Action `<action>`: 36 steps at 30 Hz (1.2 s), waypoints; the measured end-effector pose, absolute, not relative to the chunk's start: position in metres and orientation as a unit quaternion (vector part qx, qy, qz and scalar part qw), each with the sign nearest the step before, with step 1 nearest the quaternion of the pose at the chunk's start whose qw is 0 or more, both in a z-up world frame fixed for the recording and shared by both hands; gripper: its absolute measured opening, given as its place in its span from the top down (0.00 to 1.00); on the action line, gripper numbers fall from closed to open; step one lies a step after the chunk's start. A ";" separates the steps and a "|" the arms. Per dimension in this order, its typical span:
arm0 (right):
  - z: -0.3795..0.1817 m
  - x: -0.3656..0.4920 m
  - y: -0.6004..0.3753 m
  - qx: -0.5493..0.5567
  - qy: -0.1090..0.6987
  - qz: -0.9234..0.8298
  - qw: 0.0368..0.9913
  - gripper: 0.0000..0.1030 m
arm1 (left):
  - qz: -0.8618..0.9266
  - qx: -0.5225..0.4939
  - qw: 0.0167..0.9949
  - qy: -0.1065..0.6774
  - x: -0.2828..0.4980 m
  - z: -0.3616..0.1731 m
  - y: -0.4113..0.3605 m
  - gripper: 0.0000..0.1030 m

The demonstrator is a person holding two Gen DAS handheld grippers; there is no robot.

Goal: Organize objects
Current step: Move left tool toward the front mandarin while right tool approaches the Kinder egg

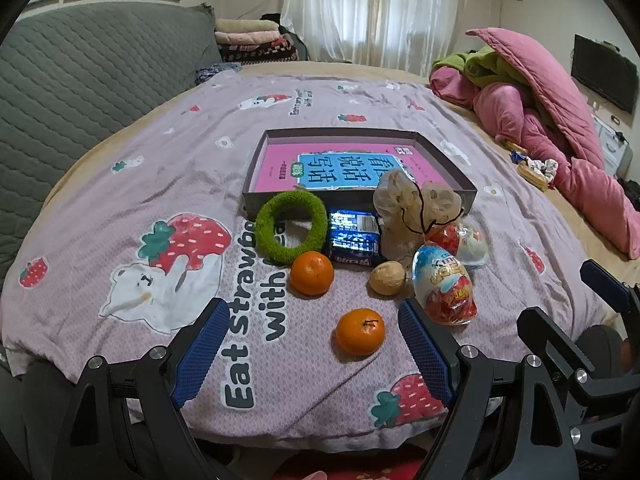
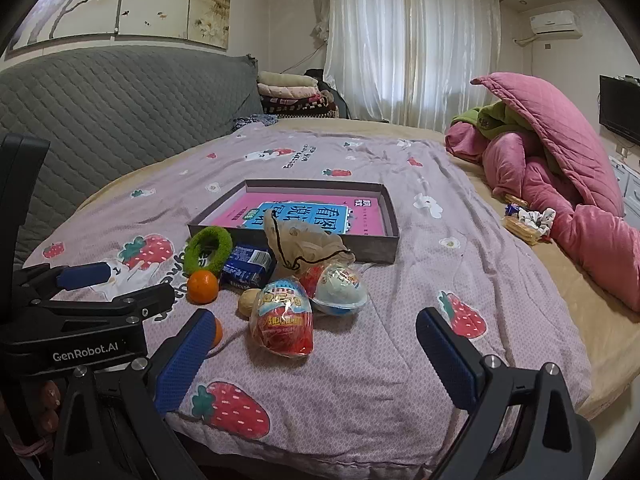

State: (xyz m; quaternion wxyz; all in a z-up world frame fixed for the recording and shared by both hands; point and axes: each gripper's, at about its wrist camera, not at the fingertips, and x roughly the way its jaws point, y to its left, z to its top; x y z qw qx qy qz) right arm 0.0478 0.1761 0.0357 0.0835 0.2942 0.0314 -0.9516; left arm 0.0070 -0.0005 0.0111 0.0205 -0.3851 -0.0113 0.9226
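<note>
The left gripper [image 1: 314,354] and the right gripper [image 2: 316,354] both hang wide open and empty above the strawberry blanket [image 1: 120,184]. Just ahead lie two tangerines [image 1: 360,331], a walnut [image 1: 387,277], two foil eggs [image 1: 444,288], a blue packet [image 1: 354,236], a green ring [image 1: 291,226] and a crumpled bag [image 1: 404,200]. Behind them the box [image 1: 256,168] holds only a pink book [image 1: 344,168]. By the look of it, nothing is sorted yet; every loose item remains.
</note>
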 end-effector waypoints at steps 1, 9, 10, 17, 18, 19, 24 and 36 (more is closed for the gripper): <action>0.035 0.048 0.176 0.295 0.031 -0.951 0.084 0.02 | 0.922 -0.386 0.021 -0.011 0.007 0.011 0.000 0.16; 0.031 0.047 0.174 0.301 0.035 -0.949 0.088 0.02 | 0.918 -0.395 0.028 -0.014 0.006 0.005 -0.002 0.16; 0.030 0.047 0.173 0.301 0.035 -0.949 0.088 0.02 | 0.917 -0.397 0.028 -0.015 0.006 0.004 -0.002 0.16; 0.024 0.044 0.171 0.311 0.038 -0.945 0.090 0.02 | 0.912 -0.408 0.033 -0.016 0.002 -0.005 -0.003 0.16; 0.023 0.043 0.171 0.312 0.039 -0.945 0.090 0.02 | 0.911 -0.411 0.033 -0.016 0.001 -0.007 -0.003 0.16; 0.022 0.043 0.171 0.315 0.039 -0.944 0.091 0.02 | 0.910 -0.414 0.033 -0.016 0.000 -0.008 -0.003 0.16; 0.015 0.039 0.169 0.325 0.041 -0.940 0.092 0.02 | 0.903 -0.427 0.039 -0.012 -0.004 -0.019 -0.003 0.16; 0.002 0.029 0.176 0.347 0.025 -0.933 0.095 0.02 | 0.888 -0.457 0.052 -0.006 -0.016 -0.042 0.003 0.16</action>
